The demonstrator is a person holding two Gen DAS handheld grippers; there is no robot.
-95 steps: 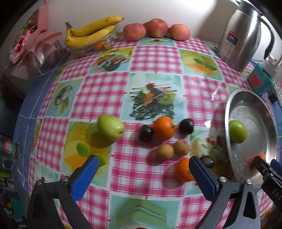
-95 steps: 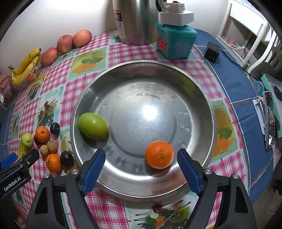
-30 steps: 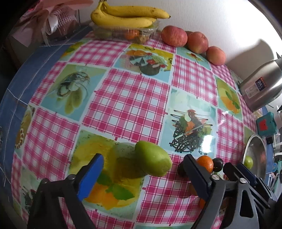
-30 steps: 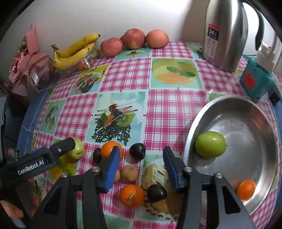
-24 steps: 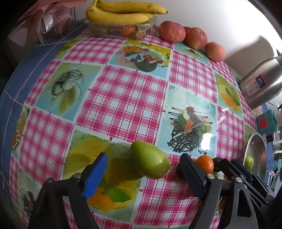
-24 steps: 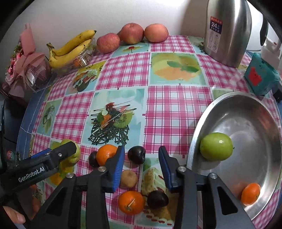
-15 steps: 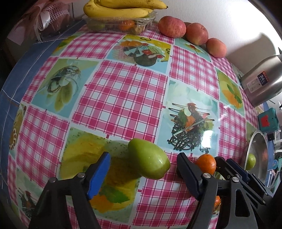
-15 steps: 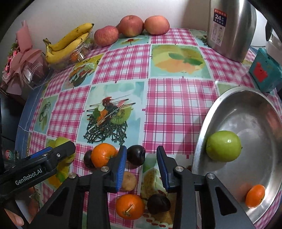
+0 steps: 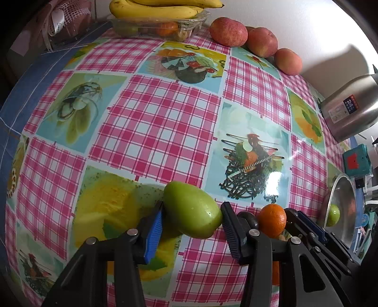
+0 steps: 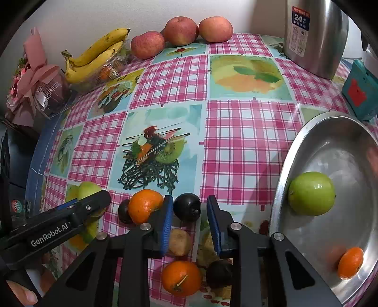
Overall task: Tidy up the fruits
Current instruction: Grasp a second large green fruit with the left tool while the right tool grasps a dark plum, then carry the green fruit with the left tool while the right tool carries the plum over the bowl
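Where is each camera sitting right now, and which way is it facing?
Left wrist: on the left claw, aimed steeply down at the green fruit pinched in its just-closing jaws; the right claw shows alongside.
Right wrist: on the right claw, aimed down at the dark plum between its just-closing jaws; the left claw and a thumb show.
Shared: apples, bananas, kettle, metal bowl.

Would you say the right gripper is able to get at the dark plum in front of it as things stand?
Probably yes. The right gripper, jaws just closing, already straddles the dark plum, with nothing above it. The orange crowds the left finger, so it may get nudged.
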